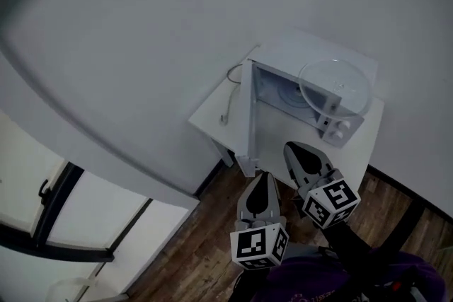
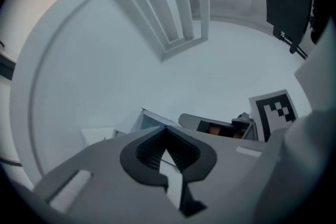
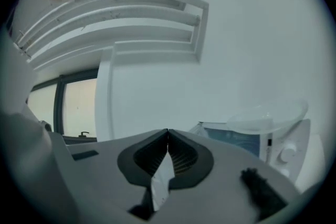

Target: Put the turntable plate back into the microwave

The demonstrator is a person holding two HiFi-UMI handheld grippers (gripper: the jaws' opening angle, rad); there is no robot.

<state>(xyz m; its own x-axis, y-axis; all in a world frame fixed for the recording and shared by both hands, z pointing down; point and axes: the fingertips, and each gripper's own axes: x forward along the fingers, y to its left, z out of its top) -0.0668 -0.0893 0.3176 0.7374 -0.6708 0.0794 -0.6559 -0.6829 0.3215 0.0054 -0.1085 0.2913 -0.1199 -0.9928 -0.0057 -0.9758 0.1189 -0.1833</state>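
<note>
Left claw and right claw are both closed, holding nothing, short of the open microwave. The glass turntable plate rests on its roof near the front edge; a clumsy pinch might slide it off. Small white surface, wooden floor, bare wall

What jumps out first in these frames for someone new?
The round clear glass turntable plate sits on top of the white microwave, whose door hangs open, on a small white table. Below it in the head view, the left gripper and right gripper are both shut and empty, short of the microwave.
</note>
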